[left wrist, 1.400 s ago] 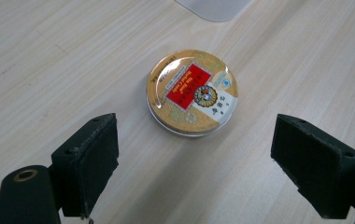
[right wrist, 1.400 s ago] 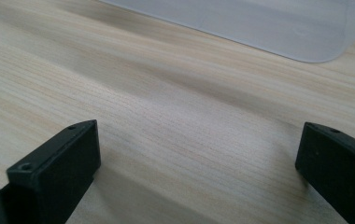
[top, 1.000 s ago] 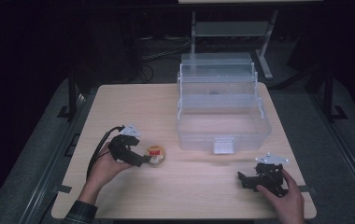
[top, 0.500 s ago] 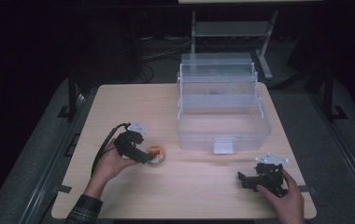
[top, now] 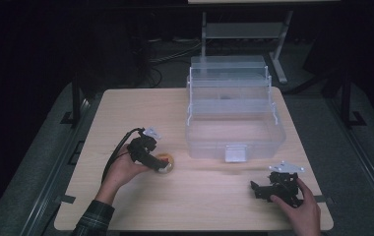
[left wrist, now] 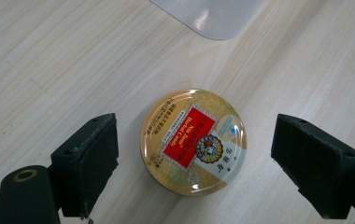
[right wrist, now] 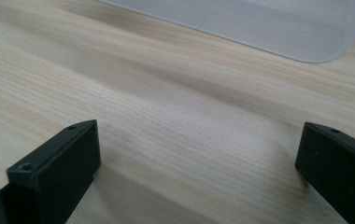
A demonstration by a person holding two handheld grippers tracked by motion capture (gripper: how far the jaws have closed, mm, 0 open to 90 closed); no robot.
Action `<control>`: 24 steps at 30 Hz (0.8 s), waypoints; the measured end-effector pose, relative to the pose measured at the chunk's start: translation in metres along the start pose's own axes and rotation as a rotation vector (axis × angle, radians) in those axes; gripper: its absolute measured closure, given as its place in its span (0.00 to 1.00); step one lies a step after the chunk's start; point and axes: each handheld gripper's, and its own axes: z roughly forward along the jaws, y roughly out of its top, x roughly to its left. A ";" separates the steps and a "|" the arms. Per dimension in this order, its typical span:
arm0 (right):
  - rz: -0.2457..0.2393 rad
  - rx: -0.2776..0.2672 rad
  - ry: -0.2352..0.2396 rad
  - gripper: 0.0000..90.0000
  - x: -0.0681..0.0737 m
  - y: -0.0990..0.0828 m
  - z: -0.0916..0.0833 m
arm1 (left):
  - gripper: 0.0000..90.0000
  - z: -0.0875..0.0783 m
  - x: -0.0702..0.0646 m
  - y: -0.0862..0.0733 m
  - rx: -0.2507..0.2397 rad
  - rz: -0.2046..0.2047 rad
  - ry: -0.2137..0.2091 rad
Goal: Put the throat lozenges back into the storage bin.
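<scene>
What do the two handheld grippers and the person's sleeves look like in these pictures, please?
Both are black. The left gripper carries a pale grey three-cornered plate on top and trails a black cable. Its two jaws end in flat, blocky black pads, with a round brass-rimmed hole beside one. The right gripper bears a similar grey plate and square-edged black pads. The left forearm wears a dark plaid sleeve.

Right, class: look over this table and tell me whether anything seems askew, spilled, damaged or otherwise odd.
Nothing stands out. The round candy tin lies flat, lid up and undented, between the open jaws of the left gripper. The clear storage box sits upright on the table, and nothing is spilled.
</scene>
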 end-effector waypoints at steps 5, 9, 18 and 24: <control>0.000 0.000 0.000 0.00 0.000 0.000 0.000 | 0.16 0.007 0.000 0.004 0.019 -0.002 0.006; 0.000 0.000 0.000 0.00 0.000 0.000 0.000 | 0.15 0.011 0.001 0.006 0.026 -0.004 0.003; 0.000 0.000 0.000 0.00 0.000 0.000 0.000 | 0.15 0.021 0.000 0.008 0.064 -0.001 0.006; 0.000 0.000 0.000 0.00 0.000 0.000 0.000 | 0.14 0.025 -0.001 0.009 0.089 0.013 0.015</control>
